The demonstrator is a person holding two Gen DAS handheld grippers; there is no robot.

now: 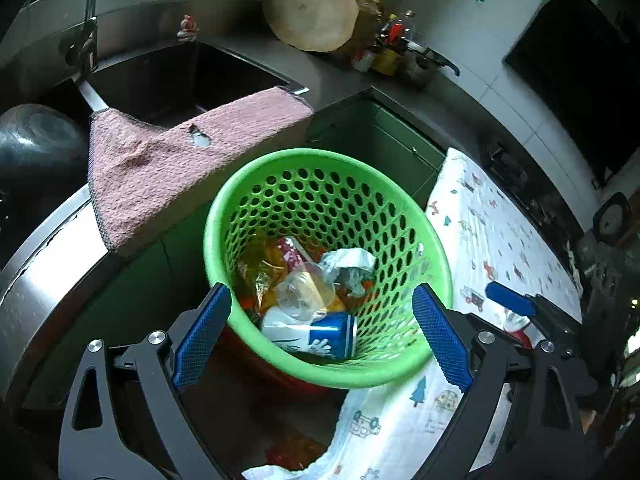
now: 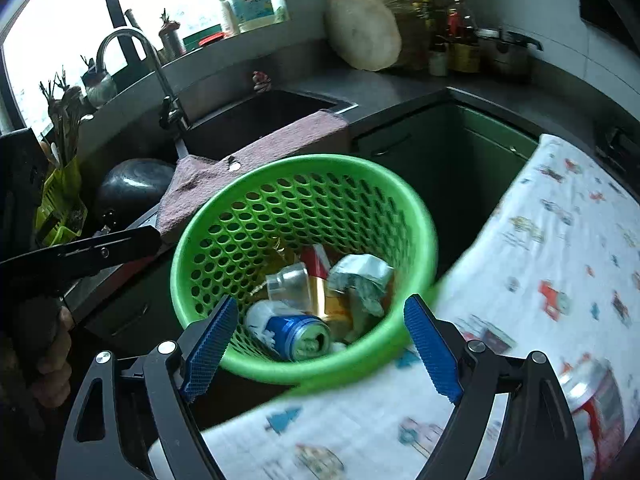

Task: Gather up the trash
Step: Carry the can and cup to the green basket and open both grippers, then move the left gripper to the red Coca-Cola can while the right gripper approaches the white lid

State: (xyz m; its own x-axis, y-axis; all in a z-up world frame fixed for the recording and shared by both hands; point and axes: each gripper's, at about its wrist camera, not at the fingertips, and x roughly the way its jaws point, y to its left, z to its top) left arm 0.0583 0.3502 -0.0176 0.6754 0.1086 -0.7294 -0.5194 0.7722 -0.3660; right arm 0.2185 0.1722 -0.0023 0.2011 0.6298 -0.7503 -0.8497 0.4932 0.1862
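Already we see the green basket (image 2: 304, 208) holding a blue can (image 2: 288, 334), crumpled paper (image 2: 360, 280) and wrappers; both the left gripper (image 1: 322, 334) and right gripper (image 2: 320, 350) hang open and empty above it. One red can (image 2: 592, 404) remains on the table (image 2: 560, 264).

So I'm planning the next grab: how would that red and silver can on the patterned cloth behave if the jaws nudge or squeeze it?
The red and silver can seems to lie on its side on the patterned cloth, so a nudge would probably roll it. It looks like thin metal, likely light and easily dented. Its shiny wall may be slippery, so grip across the body.
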